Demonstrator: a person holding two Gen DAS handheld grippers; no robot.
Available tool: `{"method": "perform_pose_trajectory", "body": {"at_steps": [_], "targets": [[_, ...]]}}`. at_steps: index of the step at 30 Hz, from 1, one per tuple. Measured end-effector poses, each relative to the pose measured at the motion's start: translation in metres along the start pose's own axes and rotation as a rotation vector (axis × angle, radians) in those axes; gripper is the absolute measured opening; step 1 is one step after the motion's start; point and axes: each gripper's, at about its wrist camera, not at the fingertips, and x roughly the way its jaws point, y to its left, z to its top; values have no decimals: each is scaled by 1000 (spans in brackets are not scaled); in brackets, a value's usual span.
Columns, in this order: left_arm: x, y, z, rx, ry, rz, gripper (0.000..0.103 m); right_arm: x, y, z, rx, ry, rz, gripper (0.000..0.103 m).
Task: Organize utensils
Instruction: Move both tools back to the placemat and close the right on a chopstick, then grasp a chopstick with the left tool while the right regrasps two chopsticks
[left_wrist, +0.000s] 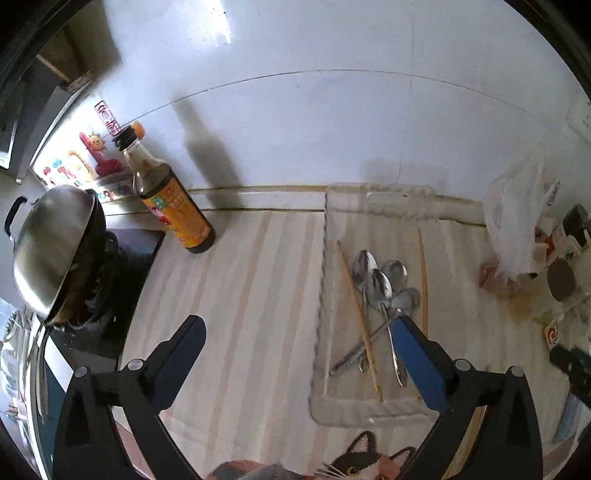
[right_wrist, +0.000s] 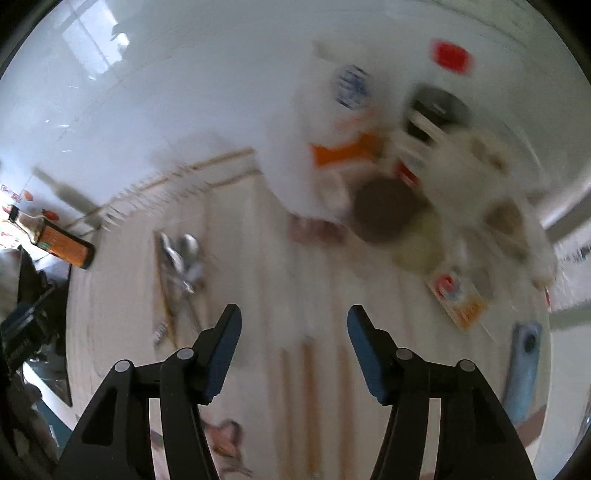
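Left wrist view, tray: I see a clear plastic tray (left_wrist: 325, 295) lying on the striped counter (left_wrist: 240, 295), close to the wall.
Left wrist view, utensils: Four metal spoons (left_wrist: 380, 291) lie in the tray in a loose crossed heap. One chopstick (left_wrist: 360, 321) lies across their handles, and a second chopstick (left_wrist: 423, 280) lies along the right side of the tray.
Left wrist view, left gripper: My left gripper (left_wrist: 299, 325) hangs above the counter, at the near left side of the tray. Its fingers are spread wide and carry nothing. The right finger (left_wrist: 417, 362) covers a part of the spoon handles.
Left wrist view, other things: A sauce bottle (left_wrist: 173, 199) stands at the wall, and a wok (left_wrist: 55, 247) sits on the stove at the left.

Right wrist view, sharpness: This picture is much blurred, so I can tell little detail.
Right wrist view, right gripper: My right gripper (right_wrist: 293, 321) is released and empty, above the bare counter.
Right wrist view, leftover pieces: Between and below the fingers I see long pale wooden sticks (right_wrist: 310, 387) on the counter; I think they are more chopsticks, outside the tray.
Right wrist view, clutter: At the far right lie white bags and packets, too blurred to name.

Progress, my judgement: The spoons and two chopsticks are in the tray already, but not sorted. The sticks on the counter are left to collect.
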Motion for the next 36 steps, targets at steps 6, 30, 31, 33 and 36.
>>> {"method": "perform_pose_trajectory", "body": {"at_steps": [6,30,31,33,36], "targets": [[-16,-21,-40,24,18,0,103,20,-54,-50,62,109,-22,61],[42,-154,-159,213,405,-209,64,85,-108,-132,-7,287,-68,7],[47,-160,-162,223,418,-210,52,84,-113,-133,7,289,-68,7],[54,-168,-168,229,437,-208,38,81,-122,-133,48,287,-39,8],[55,-172,-170,232,430,-206,6,71,-129,-132,82,267,39,19]]}}
